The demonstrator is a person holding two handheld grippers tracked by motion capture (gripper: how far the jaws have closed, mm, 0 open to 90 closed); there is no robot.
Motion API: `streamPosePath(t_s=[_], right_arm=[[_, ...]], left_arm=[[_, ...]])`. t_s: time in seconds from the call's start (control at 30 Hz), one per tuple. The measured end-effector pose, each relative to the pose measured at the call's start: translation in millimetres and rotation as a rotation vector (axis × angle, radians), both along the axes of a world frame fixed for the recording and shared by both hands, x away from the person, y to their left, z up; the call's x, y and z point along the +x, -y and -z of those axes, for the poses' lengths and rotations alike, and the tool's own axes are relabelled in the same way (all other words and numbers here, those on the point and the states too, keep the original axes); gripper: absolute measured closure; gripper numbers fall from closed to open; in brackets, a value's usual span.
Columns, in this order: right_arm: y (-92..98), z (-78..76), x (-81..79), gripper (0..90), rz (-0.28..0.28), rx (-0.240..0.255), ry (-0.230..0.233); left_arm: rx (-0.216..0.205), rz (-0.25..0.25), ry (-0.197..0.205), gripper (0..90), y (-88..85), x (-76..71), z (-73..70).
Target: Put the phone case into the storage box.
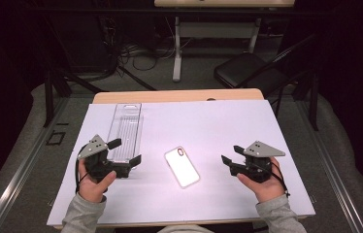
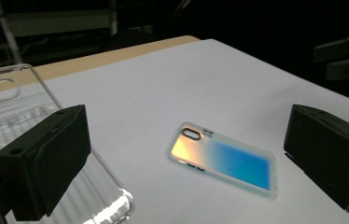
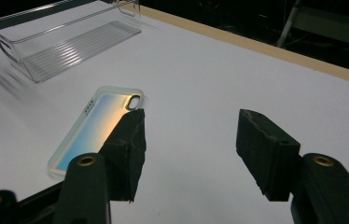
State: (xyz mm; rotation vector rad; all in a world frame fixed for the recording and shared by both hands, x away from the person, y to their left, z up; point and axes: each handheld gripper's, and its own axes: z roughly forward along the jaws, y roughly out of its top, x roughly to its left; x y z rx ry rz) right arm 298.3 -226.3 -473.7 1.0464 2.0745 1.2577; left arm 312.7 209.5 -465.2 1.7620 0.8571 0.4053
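A phone case (image 1: 182, 166) with a shimmering blue-orange back lies flat on the white sheet between my hands. It is also in the left gripper view (image 2: 224, 158) and the right gripper view (image 3: 95, 126). A clear plastic bin (image 1: 125, 131) stands at the left, its near end by my left gripper (image 1: 127, 151). That gripper is open, with nothing between its jaws (image 2: 186, 126). My right gripper (image 1: 230, 154) hovers to the right of the case, open and holding nothing (image 3: 191, 140). The bin (image 3: 65, 37) looks bare inside.
The white sheet (image 1: 218, 121) covers a wooden table (image 1: 179, 95) whose far edge shows. Beyond it stand a folding chair (image 1: 247, 73) and a desk's legs (image 1: 177, 53) with cables on the floor. The right gripper (image 2: 345, 58) appears far off in the left gripper view.
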Motion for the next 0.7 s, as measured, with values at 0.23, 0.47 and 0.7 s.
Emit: streamPosePath(t_s=[0.23, 0.47, 0.7], right_arm=[[-11.5, -8.3, 7.4, 42.8, -0.011, -0.020, -0.013], [-20.7, -12.5, 15.2, 42.6, -0.031, -0.024, -0.059], [-34.1, -18.5, 24.5, 43.9, -0.044, -0.048, -0.109]], left_arm=[[0.000, -0.018, -0.050, 1.1, 6.6, 11.8, -7.1], [-0.017, -0.027, -0.037, 1.1, 9.7, 18.9, -16.7], [-0.048, -0.029, -0.024, 1.1, 2.9, 20.2, -21.2]])
